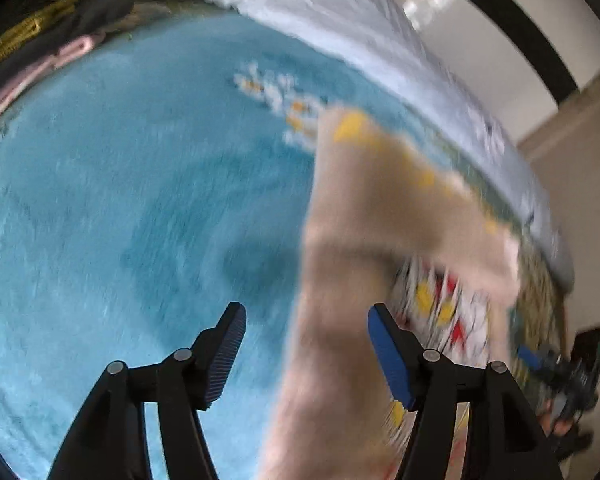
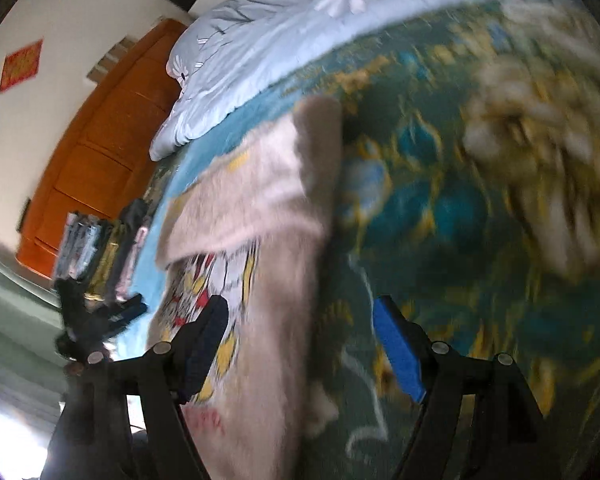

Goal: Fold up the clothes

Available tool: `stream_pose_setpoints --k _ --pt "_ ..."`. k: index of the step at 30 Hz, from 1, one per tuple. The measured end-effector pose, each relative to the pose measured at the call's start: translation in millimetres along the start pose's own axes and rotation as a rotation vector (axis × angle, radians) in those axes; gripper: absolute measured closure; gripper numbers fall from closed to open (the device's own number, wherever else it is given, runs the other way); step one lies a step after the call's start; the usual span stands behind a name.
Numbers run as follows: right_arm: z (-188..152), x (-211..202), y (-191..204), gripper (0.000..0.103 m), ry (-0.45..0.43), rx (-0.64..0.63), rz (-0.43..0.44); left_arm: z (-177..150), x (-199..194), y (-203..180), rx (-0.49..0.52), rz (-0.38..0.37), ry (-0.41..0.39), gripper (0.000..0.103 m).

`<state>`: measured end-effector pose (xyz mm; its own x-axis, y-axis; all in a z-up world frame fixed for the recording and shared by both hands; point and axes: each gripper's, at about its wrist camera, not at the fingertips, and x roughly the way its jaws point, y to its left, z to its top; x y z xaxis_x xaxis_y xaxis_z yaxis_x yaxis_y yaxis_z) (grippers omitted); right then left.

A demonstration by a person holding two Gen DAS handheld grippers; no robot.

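Both views are motion-blurred. Left tool (image 1: pixel 306 350): fingers spread apart, nothing between them, above a fluffy blue blanket (image 1: pixel 120 200) on the bed. The beige garment (image 1: pixel 360 220), printed with a red, yellow and white cartoon figure, lies partly folded on the bed; one edge passes just beside the right-hand blue pad (image 1: pixel 392 356), contact not discernible. Right tool (image 2: pixel 300 346): fingers likewise apart, with a strip of the same garment (image 2: pixel 268 200) in the gap between them, neither pad visibly pressing it. The garment rests between the blue blanket and a teal floral bedspread (image 2: pixel 440 200). A pale quilt (image 2: pixel 260 48) lies beyond, and stacked clothes (image 2: pixel 100 248) sit near the orange wooden headboard (image 2: pixel 100 140).
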<state>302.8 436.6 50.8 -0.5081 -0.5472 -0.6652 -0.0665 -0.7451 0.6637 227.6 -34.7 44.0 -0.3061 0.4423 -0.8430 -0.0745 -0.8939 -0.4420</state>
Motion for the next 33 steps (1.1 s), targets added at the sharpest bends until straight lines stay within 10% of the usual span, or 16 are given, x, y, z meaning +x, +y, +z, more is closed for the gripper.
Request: stream_pose_setpoints --k 12,21,28,33 --pt "-61.2 7.6 14.9 0.029 0.071 0.024 0.092 -41.9 -6.7 17.4 0.047 -0.148 0.112 0.037" --pt "-96.9 25.0 18.8 0.065 0.178 0.089 0.204 -54.2 -9.7 27.2 0.024 -0.257 0.22 0.05" --pt "-95.3 27.1 24.2 0.089 0.172 0.122 0.238 -58.9 -15.3 32.6 -0.004 -0.241 0.241 0.09" --pt "-85.8 8.6 47.8 0.091 0.127 0.068 0.327 -59.2 -36.2 21.2 0.009 -0.232 0.189 0.092"
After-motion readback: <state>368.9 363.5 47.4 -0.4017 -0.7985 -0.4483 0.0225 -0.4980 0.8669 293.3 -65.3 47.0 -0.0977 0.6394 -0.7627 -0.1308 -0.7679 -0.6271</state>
